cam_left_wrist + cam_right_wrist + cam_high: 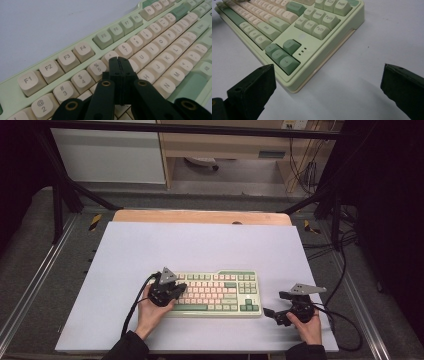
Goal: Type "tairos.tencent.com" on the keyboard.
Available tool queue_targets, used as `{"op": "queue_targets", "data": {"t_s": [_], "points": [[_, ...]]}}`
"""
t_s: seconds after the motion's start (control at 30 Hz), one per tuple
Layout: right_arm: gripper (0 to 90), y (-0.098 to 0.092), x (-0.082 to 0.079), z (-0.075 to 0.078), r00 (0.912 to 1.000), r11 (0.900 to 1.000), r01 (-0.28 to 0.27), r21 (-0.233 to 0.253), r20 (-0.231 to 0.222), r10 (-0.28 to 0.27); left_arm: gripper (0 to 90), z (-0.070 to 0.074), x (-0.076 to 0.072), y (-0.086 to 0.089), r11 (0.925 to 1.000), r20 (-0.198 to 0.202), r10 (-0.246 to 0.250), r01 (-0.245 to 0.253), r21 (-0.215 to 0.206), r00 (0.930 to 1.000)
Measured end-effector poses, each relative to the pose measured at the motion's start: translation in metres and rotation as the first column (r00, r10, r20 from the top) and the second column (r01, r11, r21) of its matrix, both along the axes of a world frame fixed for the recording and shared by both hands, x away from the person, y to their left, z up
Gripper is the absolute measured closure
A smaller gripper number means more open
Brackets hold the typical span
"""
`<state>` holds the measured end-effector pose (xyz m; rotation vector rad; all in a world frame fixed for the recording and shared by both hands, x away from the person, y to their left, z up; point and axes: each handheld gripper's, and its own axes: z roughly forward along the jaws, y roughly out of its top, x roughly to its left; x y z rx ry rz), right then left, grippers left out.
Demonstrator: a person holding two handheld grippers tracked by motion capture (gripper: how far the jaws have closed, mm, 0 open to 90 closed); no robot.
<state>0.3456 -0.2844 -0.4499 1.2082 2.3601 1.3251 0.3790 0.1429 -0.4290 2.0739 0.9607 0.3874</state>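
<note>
One keyboard (217, 293) lies on the bench (150, 250), near its front edge. The left claw (119, 65), pressed together, is over the keyboard's left half, tips just above the keys below the 5 and 6. The right claw (327, 82) is spread wide, just off the keyboard's right end by its arrow keys.

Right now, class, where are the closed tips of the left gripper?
In the left gripper view, the left gripper has its fingers pressed together over the keyboard, around the 6 key, right of the 5 key. In the high view it's at the keyboard's left end.

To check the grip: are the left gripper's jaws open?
No, the left gripper has its black jaws pressed together above the pale green keyboard.
</note>
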Motion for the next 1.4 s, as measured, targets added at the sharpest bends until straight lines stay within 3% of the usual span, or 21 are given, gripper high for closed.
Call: {"op": "queue_targets", "data": {"t_s": [0.63,1.4], "points": [[0.6,0.000,0.000,0.000,1.0000,1.000,-0.005,-0.003,-0.001,0.005,90.0,0.015,-0.011,0.020,1.0000,0.003,0.001,-0.001,-0.007,1.0000],[0.6,0.000,0.000,0.000,1.0000,1.000,-0.003,-0.006,-0.001,0.003,90.0,0.014,-0.025,0.058,0.9991,-0.012,0.040,-0.040,0.010,0.9991]]}}
